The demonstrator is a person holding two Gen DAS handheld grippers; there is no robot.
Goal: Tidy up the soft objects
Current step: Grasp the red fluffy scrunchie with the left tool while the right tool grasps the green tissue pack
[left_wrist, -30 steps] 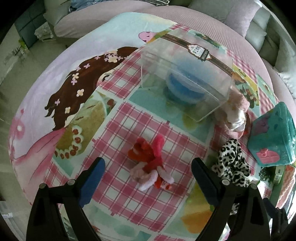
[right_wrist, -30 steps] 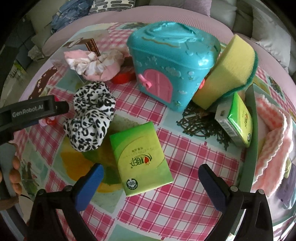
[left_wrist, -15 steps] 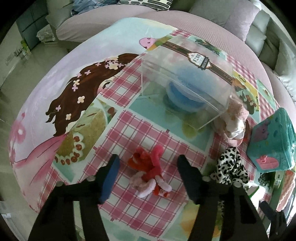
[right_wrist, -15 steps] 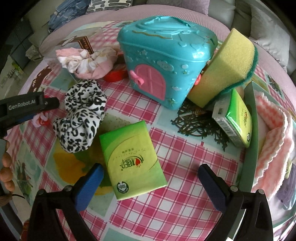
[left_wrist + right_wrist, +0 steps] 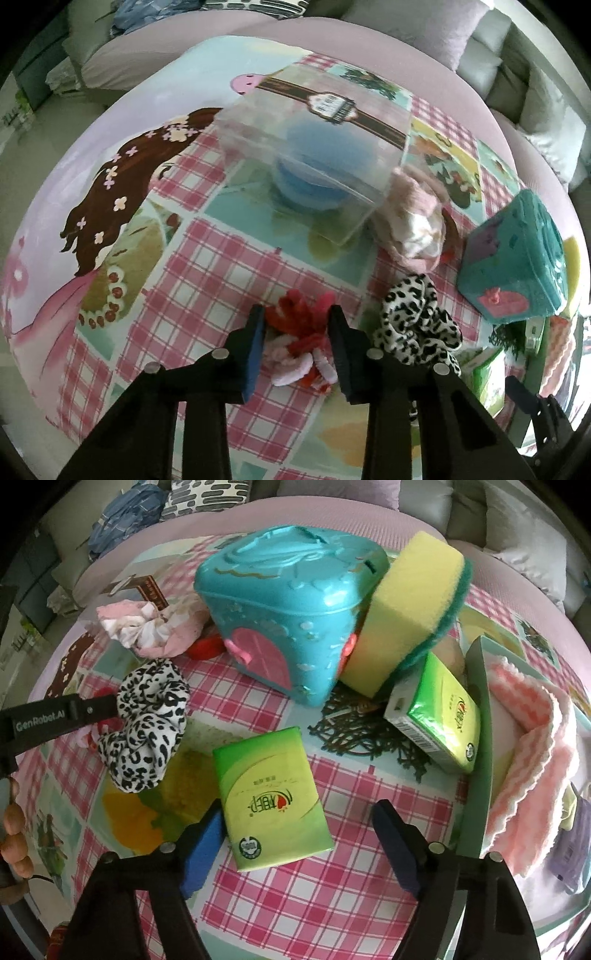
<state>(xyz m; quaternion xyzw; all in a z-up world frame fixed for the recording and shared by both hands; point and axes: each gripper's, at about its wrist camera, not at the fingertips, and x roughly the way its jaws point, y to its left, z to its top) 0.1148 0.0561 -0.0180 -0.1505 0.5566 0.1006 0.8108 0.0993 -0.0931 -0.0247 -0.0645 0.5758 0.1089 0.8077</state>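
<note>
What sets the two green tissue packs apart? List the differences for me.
Pose: the near tissue pack lies flat on the tablecloth, while the far tissue pack is tilted, propped by the green tray.
Position: the near pack sits between the right gripper fingers; the far pack lies beyond them, below the yellow sponge.
Shared: the same green wrapper and red logo.

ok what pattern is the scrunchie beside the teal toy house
Black-and-white leopard print scrunchie, clearest in the right wrist view.

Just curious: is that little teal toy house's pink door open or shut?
Shut: the pink door sits flush in the toy house wall.
</note>
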